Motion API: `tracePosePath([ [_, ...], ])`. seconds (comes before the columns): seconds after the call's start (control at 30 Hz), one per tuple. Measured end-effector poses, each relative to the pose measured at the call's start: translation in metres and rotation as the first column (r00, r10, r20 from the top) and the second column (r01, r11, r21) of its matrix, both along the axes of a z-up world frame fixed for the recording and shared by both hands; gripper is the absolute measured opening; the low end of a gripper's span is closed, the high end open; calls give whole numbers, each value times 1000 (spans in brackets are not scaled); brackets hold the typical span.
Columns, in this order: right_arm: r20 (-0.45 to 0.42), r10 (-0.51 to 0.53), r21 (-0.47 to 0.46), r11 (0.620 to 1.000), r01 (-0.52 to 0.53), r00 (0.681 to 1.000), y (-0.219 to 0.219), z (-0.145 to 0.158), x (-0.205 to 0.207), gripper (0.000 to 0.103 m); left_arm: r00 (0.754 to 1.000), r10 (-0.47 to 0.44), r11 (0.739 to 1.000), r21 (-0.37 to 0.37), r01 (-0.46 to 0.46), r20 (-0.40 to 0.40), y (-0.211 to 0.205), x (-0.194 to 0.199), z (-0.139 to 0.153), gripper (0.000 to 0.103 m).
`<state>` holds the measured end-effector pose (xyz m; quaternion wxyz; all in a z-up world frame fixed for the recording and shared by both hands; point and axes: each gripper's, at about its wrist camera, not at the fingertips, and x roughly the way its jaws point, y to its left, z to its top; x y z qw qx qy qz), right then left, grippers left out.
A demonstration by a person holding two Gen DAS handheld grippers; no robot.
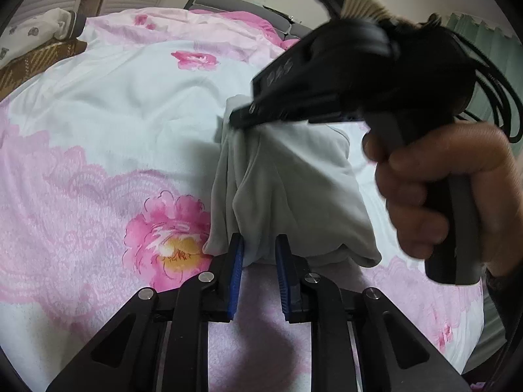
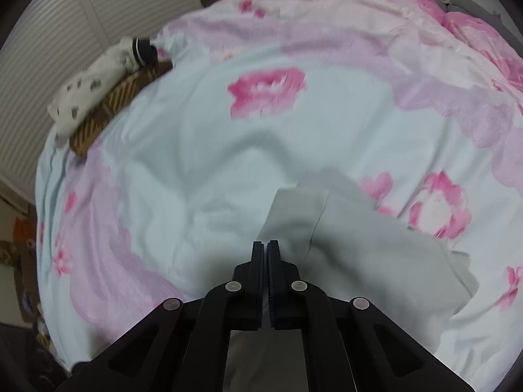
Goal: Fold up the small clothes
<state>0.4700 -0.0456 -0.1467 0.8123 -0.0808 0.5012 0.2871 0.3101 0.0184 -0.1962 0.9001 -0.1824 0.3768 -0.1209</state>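
Your bed, under its pink floral quilt, serves as the folding surface. The grey garment hangs lifted above it, stretched between your two tools, likely so you can carry one edge over for a fold. Your right gripper has its jaws pressed together on the garment's far edge. Your left gripper has its jaws part spread, with the near hem sitting between the blue pads; whether they grip it, you cannot tell.
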Motion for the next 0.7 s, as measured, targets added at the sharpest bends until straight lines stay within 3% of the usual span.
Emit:
tracePosePath([
  [0.1, 27, -23, 75, 997, 21, 999, -6, 15, 5, 2, 1000, 6, 1000, -1, -6, 2, 2, -3, 0, 21],
  [0.2, 34, -43, 78, 996, 41, 998, -6, 14, 10, 2, 1000, 12, 1000, 8, -12, -13, 3, -4, -4, 21],
  [0.4, -79, -52, 126, 990, 62, 996, -14, -3, 17, 5, 1000, 26, 1000, 2, -26, -6, 7, -9, -2, 21],
  [0.47, -52, -53, 141, 988, 60, 997, -21, 7, 11, 17, 999, 29, 1000, 9, -29, 14, 7, -13, 5, 21],
  [0.53, -2, -64, 157, 986, 63, 998, -32, 20, 3, 39, 999, 31, 999, 14, -32, 43, 7, -17, 14, 21],
  [0.7, 132, -154, 140, 981, 135, 979, -76, 46, -14, 41, 993, 12, 999, 44, -17, 113, -1, -10, 34, 21],
])
